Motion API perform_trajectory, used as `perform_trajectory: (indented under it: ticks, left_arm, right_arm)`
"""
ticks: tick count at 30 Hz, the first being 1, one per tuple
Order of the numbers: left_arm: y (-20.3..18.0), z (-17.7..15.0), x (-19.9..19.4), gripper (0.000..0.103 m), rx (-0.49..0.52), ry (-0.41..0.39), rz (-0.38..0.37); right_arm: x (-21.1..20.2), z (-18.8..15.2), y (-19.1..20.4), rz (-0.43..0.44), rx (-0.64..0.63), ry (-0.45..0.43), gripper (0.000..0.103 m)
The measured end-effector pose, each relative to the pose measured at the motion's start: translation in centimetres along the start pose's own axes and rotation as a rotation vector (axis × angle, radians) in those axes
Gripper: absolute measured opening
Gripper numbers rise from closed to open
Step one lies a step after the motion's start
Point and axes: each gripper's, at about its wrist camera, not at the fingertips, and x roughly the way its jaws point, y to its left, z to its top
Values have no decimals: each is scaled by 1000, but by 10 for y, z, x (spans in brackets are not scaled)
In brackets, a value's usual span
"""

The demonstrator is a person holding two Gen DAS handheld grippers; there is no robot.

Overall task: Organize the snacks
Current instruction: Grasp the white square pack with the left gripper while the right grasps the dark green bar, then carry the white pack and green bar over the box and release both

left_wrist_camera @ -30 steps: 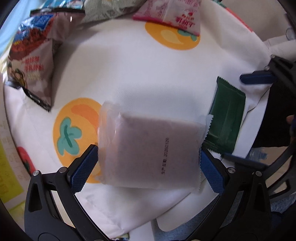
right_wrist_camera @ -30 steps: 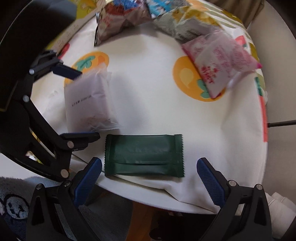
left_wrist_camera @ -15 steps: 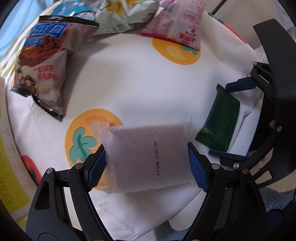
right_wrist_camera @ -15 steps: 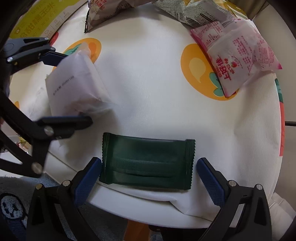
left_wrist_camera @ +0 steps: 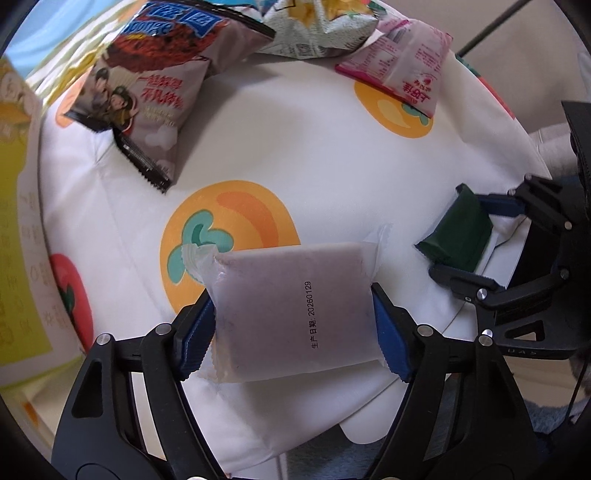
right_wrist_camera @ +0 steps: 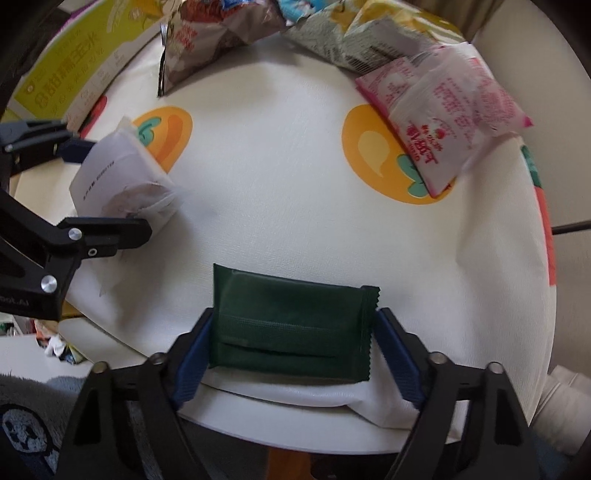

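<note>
Left hand-held gripper (left_wrist_camera: 293, 328): we see it pinching a frosted translucent purplish snack pouch (left_wrist_camera: 295, 314) near the counter (left_wrist_camera: 280, 122) edge.
Right hand-held gripper (right_wrist_camera: 293, 354): pads pinching a matte dark-green crimped wrapper (right_wrist_camera: 291, 328) at the edge.
Open room: we see bare white textured cloth mid-counter.

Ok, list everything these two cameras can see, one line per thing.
pale purple packet: 1, translucent mauve with a printed date, near table edge, between the left claw's pads
dark green packet: 1, near table edge, between the right claw's pads
brown chip bag: 1, brown with blue and red print, far left
pale patterned bag: 1, grey-green and yellow, far middle
pink packet: 1, pink and white, far right, partly over an orange print
tablecloth: 1, white with orange fruit prints
yellow-green box: 1, beyond the cloth's left edge
left claw: 1, black, blue pads
right claw: 1, black, blue pads
</note>
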Motion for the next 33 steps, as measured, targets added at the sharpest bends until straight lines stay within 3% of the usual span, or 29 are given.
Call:
perform_trajectory:
  ticks: [9,19,25,33]
  left_arm:
    - [6,-15,-14,73,-88,-29,2]
    - [21,-23,-89,73,-182,-156,46]
    - [15,-30,-147,73,-281,-293,113]
    - [61,-55,-200,73,-434,-415,189]
  right_arm:
    - [-7,8,-22,57,59,-55,62]
    - [-53,34,-30,63,17,-151,62]
    - [-106,36,-14,76,-68,-261,62]
    - [-158,68,51,136,-193,-376,62]
